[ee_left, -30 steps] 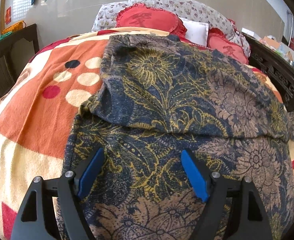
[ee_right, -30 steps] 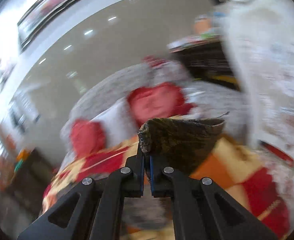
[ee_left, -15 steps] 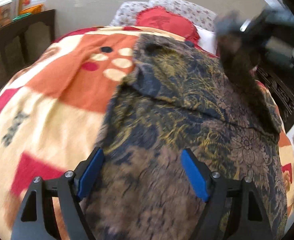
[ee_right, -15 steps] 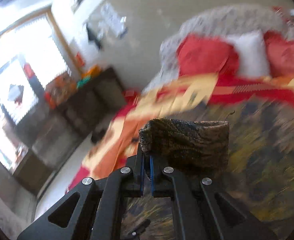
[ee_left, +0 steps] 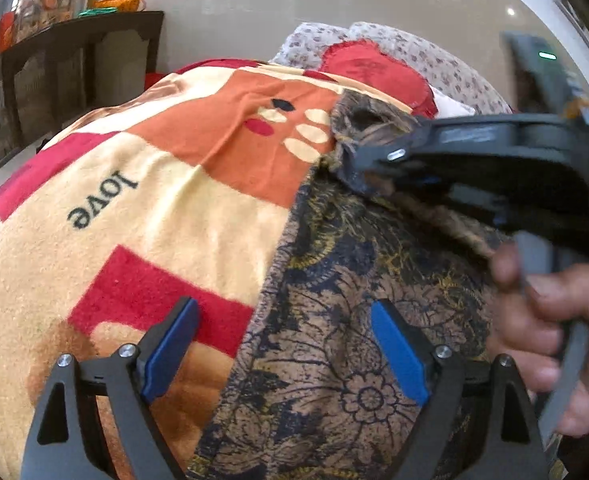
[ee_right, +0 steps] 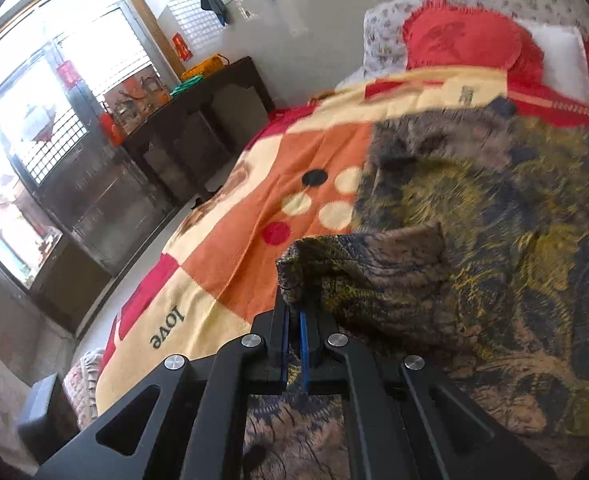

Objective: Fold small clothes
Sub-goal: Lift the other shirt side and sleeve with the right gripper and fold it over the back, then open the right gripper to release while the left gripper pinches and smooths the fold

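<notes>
One garment [ee_right: 494,240] corner pinched in right tool [ee_right: 293,320].

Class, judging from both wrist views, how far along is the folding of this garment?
Barely started. The garment lies spread on the blanket. In hand: the right gripper is clamped on its sleeve end, carrying it across. The left gripper is open. Remaining folds are left.

Patterned blanket [ee_left: 182,184], red cushion [ee_right: 462,40], dark cabinet [ee_right: 198,120]
</notes>
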A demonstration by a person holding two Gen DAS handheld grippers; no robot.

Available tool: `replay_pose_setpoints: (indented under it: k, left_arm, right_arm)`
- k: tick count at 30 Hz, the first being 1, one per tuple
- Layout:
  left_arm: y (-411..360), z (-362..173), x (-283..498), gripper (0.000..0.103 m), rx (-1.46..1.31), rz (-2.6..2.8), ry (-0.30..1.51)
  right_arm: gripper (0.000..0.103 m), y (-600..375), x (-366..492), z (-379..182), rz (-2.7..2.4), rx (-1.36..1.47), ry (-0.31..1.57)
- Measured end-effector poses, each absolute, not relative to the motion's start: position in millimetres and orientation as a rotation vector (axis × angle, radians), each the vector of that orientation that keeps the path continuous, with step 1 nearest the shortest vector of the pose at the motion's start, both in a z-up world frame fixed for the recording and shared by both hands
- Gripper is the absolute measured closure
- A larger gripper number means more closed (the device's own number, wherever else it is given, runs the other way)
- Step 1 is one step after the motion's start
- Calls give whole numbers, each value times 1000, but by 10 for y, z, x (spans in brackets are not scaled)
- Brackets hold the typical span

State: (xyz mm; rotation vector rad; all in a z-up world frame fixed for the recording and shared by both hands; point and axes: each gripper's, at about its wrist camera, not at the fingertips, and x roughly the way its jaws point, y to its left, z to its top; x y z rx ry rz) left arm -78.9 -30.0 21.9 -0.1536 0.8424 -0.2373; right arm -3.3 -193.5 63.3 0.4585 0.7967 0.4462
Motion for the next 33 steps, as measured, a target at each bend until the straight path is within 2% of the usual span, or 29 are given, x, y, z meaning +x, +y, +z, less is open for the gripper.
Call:
replay_pose_setpoints:
  k: [3, 5, 9, 13, 15, 17, 19, 21, 24, 26, 27, 30, 33]
  left_arm:
    - [-288, 214, -812, 12, -156, -246, 847]
    - [-260, 215, -811, 12, -171, -251, 849]
    - [-260, 305, -782, 12, -168, -262, 843]
    - [-330, 603, -746, 12, -125, -288, 710]
    - [-441, 679, -638, 12, -93, -338, 698]
    - [-549, 696, -533, 29, -52, -377, 705]
    - [-705, 665, -419, 39, 36, -438, 745]
    - [-823, 621, -392, 39, 152, -525, 770]
    - [-948, 648, -616, 33, 393, -637, 632]
    - [-1114, 585, -790, 11, 662, -627, 489]
    - [-1197, 517, -850, 8, 784, -613, 425]
    - [-1421, 267, -908, 7, 1040, -693, 381]
    - [-1542, 137, -857, 9, 1119, -725, 366]
  right_arm:
    - [72, -1845, 33, 464, 452, 441, 891]
    - [72, -1843, -72, 462, 479, 419, 930]
    - [66, -2153, -622, 676, 489, 387, 834]
    - [64, -2665, -1182, 685, 410, 397, 795]
    - [64, -2916, -1439, 596, 363, 411, 789]
    - [64, -3113, -1661, 404, 288, 407, 808]
    - [64, -3181, -1739, 214, 235, 415, 837]
    - [64, -3232, -1838, -15, 211, 467, 834]
    - [64, -3215, -1833, -11, 200, 454, 818]
    - [64, -3197, -1838, -17, 192, 431, 820]
    - [64, -3195, -1842, -16, 190, 425, 818]
    - [64, -3203, -1783, -1, 202, 453, 813]
    - [66, -3274, -1797, -23, 210, 488, 808]
